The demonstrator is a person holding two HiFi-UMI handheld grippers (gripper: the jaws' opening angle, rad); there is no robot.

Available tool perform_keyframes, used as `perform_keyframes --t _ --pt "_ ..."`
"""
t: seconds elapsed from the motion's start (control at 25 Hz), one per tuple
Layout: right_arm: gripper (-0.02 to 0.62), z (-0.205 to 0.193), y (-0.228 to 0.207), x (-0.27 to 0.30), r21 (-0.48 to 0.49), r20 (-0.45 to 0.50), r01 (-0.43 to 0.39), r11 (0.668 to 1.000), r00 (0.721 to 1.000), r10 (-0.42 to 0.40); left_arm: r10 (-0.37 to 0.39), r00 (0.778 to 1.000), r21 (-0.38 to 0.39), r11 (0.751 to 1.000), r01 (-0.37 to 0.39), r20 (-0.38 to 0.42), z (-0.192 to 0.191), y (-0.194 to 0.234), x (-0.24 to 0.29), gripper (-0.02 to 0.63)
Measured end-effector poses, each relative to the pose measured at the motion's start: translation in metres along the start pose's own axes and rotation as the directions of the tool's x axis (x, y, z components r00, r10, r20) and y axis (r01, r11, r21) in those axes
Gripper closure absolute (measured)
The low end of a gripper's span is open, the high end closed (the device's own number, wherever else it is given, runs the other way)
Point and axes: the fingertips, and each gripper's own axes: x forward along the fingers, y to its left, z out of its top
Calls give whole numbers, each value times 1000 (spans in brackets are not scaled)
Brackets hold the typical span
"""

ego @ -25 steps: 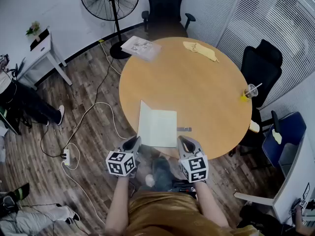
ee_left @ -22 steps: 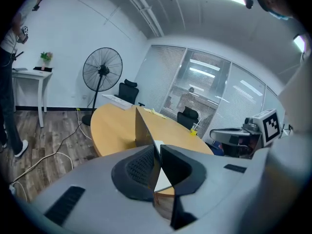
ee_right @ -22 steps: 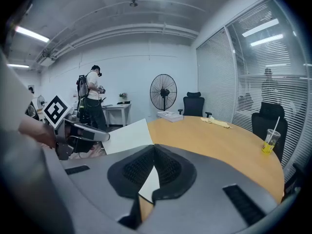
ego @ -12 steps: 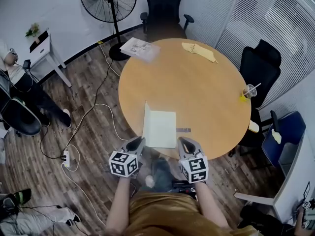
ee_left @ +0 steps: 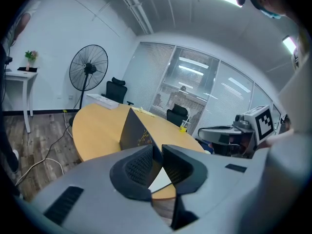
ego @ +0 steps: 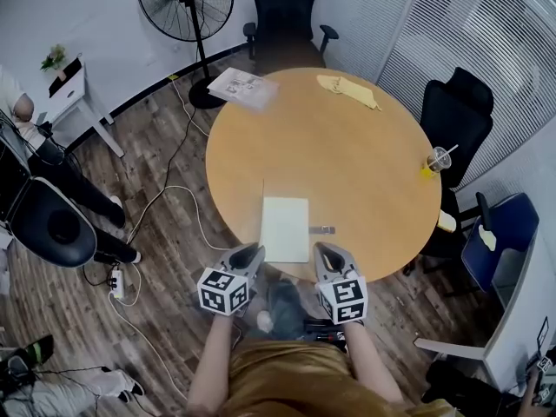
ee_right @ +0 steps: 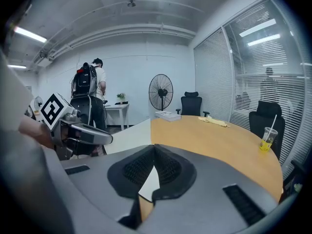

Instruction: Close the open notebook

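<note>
Head view, item list.

1. Round wooden table point(ego: 347, 163).
2. Notebook point(ego: 285, 228): lies at the near edge of the table, between the two grippers. Pale pages face up. Its left cover point(ee_left: 131, 130) stands almost upright, dark on the outside with a small gold mark.
3. Left gripper point(ego: 248, 252): at the notebook's near left corner. In the left gripper view its jaws are opening, with a narrow gap between the ribbed pads point(ee_left: 139, 167). The lower edge of the raised cover runs down into that gap. The pads do not visibly press on it.
4. Right gripper point(ego: 322, 249): just beside the notebook's near right corner. In the right gripper view its fingertips point(ee_right: 146, 155) meet with nothing between them. The white page shows beyond and below.
5. Small dark object point(ego: 323, 229): flat on the table, just right of the notebook; too small to identify.
6. Plastic cup with straw point(ego: 440, 161): at the far right rim.
7. Yellow cloth point(ego: 349, 91) and stack of papers point(ego: 243, 85): at the far edge, well apart from the notebook.
8. Standing fan point(ego: 185, 3): on the floor beyond the table.
</note>
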Motion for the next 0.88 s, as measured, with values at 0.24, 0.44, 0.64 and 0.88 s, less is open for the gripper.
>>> perform_keyframes --t 0.24,0.44,0.64,0.88 --pt "583 -4 -4 0 3 -11 6 1000 1000 -6 -35 999 14 999 35 -12 0 -11 8 523" --pt "583 -5 -6 1 6 -15 9 1000 1000 -9 -62 998 24 998 62 -26 -2 -19 15 515" --pt "583 -9 -11 1 13 -21 18 1000 1000 -18 -91 995 36 995 92 -44 -5 -28 24 506" --pt "583 -12 -17 2 23 -32 28 999 999 -27 -121 990 39 992 124 -72 -8 -38 36 497"
